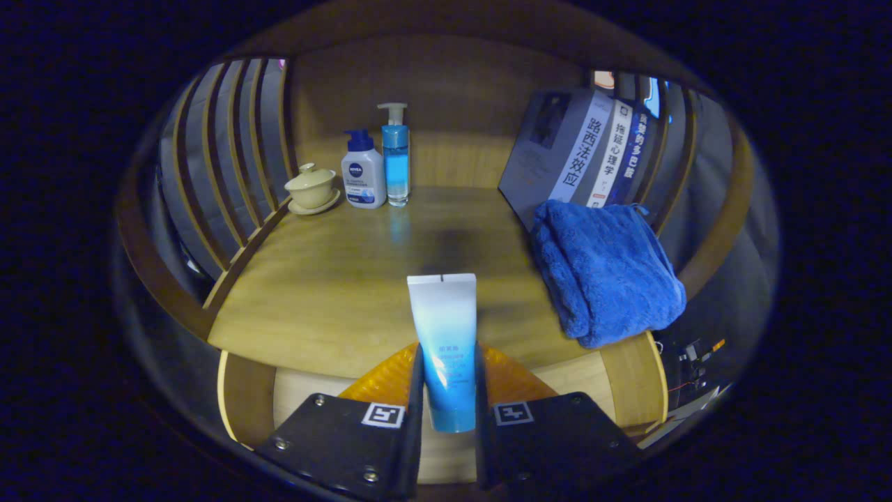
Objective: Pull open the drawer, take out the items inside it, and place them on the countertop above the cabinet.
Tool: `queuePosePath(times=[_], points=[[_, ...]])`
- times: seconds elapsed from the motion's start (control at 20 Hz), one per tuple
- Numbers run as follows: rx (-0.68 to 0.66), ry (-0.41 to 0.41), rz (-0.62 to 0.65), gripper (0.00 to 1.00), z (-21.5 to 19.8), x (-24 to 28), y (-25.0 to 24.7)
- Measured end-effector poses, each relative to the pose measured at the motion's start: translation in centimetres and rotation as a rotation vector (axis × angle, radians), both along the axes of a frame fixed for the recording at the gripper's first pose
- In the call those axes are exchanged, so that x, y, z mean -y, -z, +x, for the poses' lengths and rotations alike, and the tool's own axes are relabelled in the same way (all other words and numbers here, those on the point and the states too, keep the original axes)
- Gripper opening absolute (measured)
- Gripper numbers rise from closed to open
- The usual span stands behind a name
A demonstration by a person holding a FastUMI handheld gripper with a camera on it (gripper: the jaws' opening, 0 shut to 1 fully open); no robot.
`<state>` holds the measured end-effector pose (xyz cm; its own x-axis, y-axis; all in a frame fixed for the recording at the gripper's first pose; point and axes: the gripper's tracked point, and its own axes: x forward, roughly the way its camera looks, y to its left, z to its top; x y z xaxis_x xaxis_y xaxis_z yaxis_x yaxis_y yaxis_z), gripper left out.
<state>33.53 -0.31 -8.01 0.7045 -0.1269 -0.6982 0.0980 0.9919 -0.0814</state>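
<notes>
Blue-and-white tube (443, 335) stands clamped between the fingers (449, 390), both pressing its lower sides, its flat crimped end pointing away over the wooden desk (327, 279); its small print is too blurred to read. Under the fingers lies an orange item (512, 380). At the desk's far side a white pump bottle (363, 174) marked NIVEA stands just beside a taller clear blue pump bottle (396, 157), near a lidded cup (311, 187). Books (582, 150) with Chinese titles lean behind a folded blue towel (603, 268).

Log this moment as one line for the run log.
tongs: shut on tube | tube: upright, above countertop edge | towel: on countertop | phase: placing
</notes>
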Motion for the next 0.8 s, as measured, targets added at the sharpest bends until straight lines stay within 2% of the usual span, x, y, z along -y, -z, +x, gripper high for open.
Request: queuePosePath(times=[0.45, 0.6, 0.75, 0.8], points=[[0.078, -0.004, 0.014, 0.32, 4.8, -0.2, 1.4], [0.079, -0.010, -0.016, 0.41, 4.0, -0.3, 1.1], [0.121, -0.021, -0.038, 0.70, 2.3, -1.0, -0.3], [0.151, -0.023, -0.037, 0.74, 1.6, -1.5, -1.0]])
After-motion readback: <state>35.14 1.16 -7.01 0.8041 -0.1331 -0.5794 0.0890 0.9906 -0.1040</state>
